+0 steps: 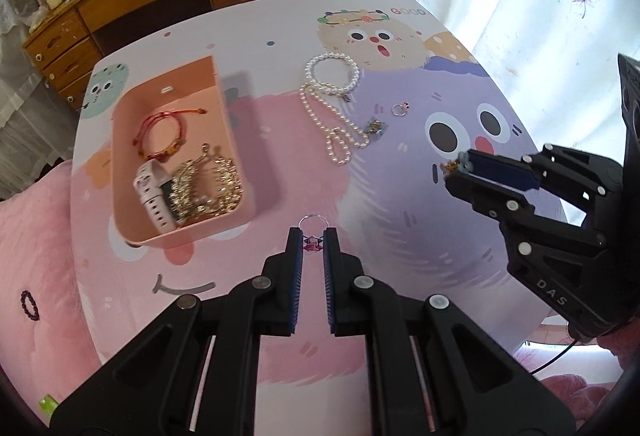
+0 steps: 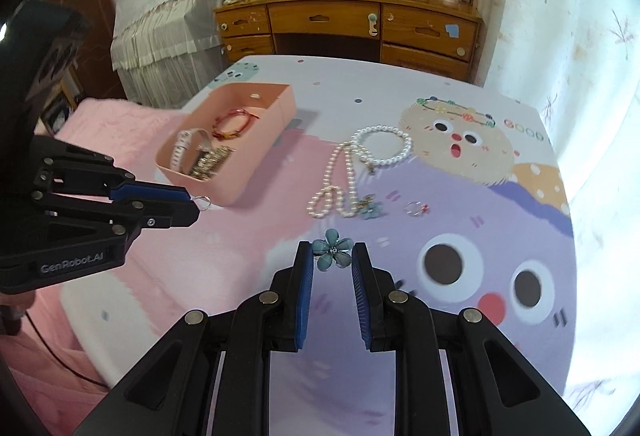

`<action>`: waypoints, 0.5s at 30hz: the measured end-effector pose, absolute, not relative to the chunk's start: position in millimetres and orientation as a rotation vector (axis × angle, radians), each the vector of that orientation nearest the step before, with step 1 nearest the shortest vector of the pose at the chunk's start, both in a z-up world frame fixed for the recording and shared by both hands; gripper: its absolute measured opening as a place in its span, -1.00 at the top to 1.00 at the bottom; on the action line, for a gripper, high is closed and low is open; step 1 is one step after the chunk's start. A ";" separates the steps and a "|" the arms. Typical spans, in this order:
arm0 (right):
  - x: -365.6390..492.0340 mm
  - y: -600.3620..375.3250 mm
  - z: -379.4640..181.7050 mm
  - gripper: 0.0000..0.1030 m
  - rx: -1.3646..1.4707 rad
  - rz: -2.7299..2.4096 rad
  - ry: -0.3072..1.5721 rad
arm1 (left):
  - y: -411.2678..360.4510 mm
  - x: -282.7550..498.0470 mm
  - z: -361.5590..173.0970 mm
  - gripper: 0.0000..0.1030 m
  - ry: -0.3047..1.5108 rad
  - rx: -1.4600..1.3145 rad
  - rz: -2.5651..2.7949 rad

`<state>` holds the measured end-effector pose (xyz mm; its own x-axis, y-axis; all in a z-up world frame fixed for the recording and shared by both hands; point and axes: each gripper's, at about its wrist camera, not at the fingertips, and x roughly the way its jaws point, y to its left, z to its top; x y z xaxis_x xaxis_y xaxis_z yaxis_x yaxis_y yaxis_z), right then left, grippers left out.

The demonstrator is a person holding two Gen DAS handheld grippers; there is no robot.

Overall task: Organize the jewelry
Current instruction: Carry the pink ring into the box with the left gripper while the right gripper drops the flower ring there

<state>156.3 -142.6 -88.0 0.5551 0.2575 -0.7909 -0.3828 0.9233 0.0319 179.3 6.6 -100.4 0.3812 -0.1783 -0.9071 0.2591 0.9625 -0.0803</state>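
Left claw (image 1: 312, 241) clamps a pink-stoned ring (image 1: 312, 232) above the tabletop (image 1: 400, 216), just beside the pink tray (image 1: 168, 88); right claw (image 2: 332, 256) grips a blue flower earring (image 2: 332, 254). Pearl necklace (image 1: 332, 108) lies beyond.

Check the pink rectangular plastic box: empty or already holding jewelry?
Partly filled. The pink box holds a red cord bracelet, a white watch strap and gold chain jewelry.

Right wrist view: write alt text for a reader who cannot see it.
The right gripper pinches a blue flower-shaped ornament above a cartoon-printed table. At left, the left gripper holds a thin ring near a pink box of bracelets; pearl strands lie beyond.
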 end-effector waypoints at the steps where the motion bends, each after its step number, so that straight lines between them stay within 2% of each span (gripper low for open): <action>1: 152.7 -138.9 -87.0 0.62 -0.128 0.374 0.914 | 13.1 176.8 -98.9 0.85 1.144 0.077 -0.280; 15: 117.0 -38.2 -80.2 0.62 0.015 0.314 0.948 | 111.3 185.4 -63.7 0.85 1.138 0.017 -0.390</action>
